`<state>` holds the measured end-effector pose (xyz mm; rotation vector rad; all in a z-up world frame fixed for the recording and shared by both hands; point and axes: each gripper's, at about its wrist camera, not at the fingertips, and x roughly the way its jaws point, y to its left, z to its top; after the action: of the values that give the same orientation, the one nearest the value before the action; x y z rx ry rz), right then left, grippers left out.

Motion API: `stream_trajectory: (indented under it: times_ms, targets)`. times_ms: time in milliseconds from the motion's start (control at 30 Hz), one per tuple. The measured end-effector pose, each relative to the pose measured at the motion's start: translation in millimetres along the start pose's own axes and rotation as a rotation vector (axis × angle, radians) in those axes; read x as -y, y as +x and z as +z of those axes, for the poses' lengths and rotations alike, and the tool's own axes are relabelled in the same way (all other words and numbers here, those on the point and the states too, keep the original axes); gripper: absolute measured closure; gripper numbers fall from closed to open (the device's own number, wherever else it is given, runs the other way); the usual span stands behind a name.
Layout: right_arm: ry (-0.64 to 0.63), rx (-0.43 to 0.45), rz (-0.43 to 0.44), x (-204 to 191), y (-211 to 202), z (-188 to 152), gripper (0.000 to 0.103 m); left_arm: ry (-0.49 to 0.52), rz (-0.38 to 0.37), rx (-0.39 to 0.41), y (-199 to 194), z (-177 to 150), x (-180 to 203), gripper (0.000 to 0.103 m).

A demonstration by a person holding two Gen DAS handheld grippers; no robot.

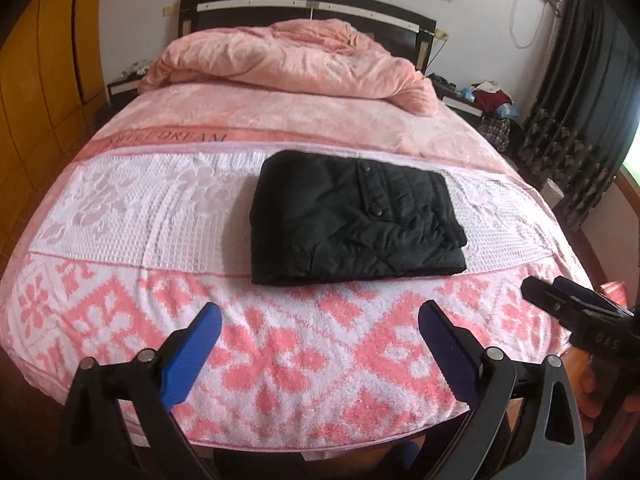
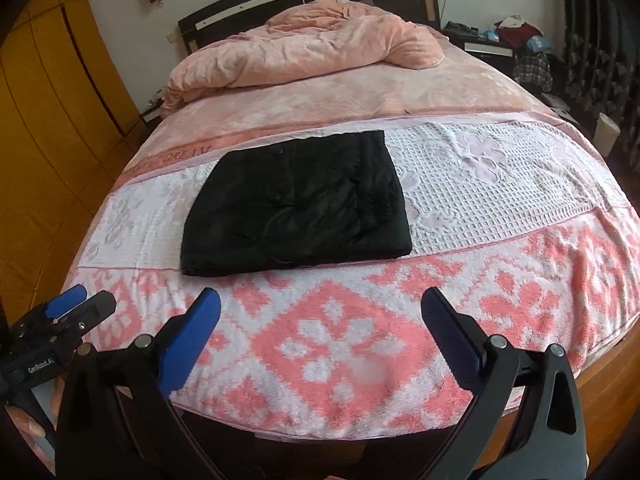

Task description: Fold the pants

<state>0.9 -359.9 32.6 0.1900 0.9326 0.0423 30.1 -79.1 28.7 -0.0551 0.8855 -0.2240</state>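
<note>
Black pants (image 1: 352, 218) lie folded into a compact rectangle on the pink and white bedspread; they also show in the right wrist view (image 2: 296, 204). My left gripper (image 1: 320, 320) is open and empty, held over the foot of the bed short of the pants. My right gripper (image 2: 320, 312) is open and empty too, also short of the pants. The right gripper shows at the right edge of the left wrist view (image 1: 568, 304). The left gripper shows at the left edge of the right wrist view (image 2: 76, 308).
A crumpled pink duvet (image 1: 288, 60) lies at the head of the bed by the dark headboard (image 1: 308, 6). A cluttered nightstand (image 1: 480, 96) and dark curtains (image 1: 580, 120) are to the right. Yellow wardrobe doors (image 1: 36, 80) stand to the left.
</note>
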Motion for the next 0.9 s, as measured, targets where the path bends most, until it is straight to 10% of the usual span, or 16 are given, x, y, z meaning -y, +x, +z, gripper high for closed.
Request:
stream_trajectory:
  times_ms: [900]
  targets:
    - [0.022,-0.011,0.028,-1.6,-1.3,-0.5,0.003,0.043,0.030,0.021,1.0,1.0,7.8,0.004]
